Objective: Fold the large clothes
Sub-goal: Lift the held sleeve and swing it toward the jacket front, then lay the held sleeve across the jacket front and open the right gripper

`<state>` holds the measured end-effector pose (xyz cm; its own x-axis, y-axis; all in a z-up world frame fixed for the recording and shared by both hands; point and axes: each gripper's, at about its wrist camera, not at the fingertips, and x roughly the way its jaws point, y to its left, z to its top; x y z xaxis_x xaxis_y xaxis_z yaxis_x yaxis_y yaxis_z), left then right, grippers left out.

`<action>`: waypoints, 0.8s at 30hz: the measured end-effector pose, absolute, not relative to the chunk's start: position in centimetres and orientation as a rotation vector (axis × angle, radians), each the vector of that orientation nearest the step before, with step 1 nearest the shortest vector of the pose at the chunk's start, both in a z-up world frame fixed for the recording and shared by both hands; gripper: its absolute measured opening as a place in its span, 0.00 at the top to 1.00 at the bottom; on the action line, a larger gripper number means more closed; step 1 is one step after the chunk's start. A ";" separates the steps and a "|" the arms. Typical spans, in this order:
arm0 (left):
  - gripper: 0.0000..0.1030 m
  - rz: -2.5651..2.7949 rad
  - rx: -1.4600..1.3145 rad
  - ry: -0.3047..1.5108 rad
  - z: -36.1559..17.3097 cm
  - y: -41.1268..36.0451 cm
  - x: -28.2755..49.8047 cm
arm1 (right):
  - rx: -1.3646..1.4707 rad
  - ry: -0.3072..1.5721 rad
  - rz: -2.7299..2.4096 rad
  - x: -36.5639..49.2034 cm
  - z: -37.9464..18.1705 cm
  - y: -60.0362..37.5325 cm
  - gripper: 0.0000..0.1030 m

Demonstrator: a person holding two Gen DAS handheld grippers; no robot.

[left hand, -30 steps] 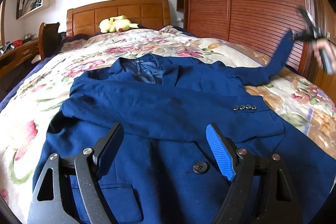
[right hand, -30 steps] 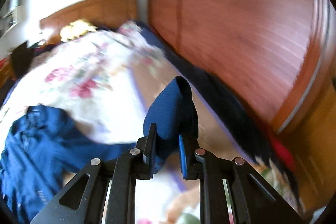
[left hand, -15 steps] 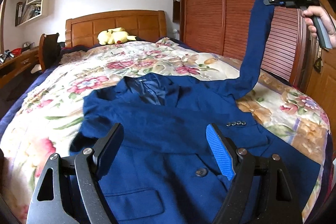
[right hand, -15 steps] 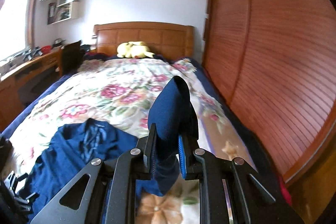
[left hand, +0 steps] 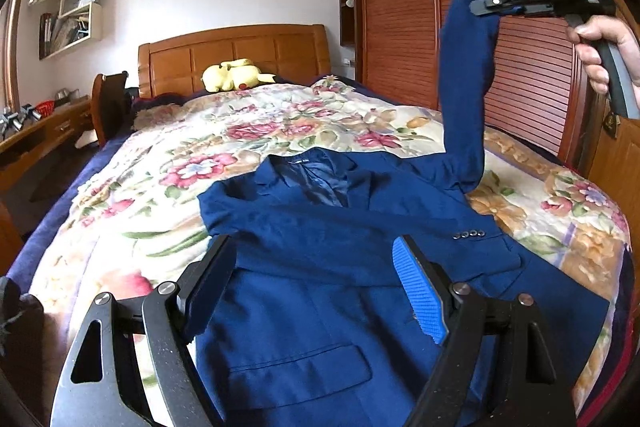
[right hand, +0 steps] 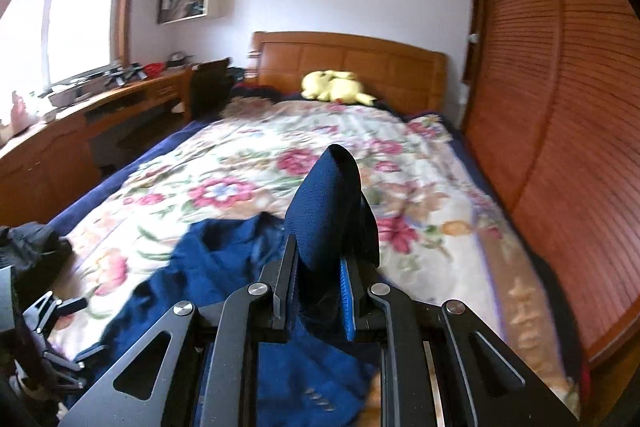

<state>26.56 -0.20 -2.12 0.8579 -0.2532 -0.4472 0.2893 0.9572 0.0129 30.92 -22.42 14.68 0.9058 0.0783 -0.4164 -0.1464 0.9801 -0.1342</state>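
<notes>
The bed carries my blue jacket front up, lengthwise, collar toward the headboard. Its one sleeve rises steeply above the bed, cuff uppermost. My right gripper pinches that cuff, held high; my left gripper hovers spread and empty over the jacket's chest.

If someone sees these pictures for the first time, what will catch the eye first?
First, the blue jacket spread on the floral bedspread, with one sleeve lifted high by the right gripper, shut on its cuff. Next, the yellow plush toy lying by the wooden headboard.
</notes>
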 end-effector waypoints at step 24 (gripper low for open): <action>0.21 -0.257 0.032 0.488 -3.0 3.5 26.9 | -0.186 0.553 0.290 32.9 8.8 -22.2 0.61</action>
<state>26.92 3.47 -3.05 0.8516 -0.2367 -0.4678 0.2520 0.9672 -0.0306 32.88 -22.18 8.77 0.8121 0.2203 -0.5404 -0.3197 0.9427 -0.0960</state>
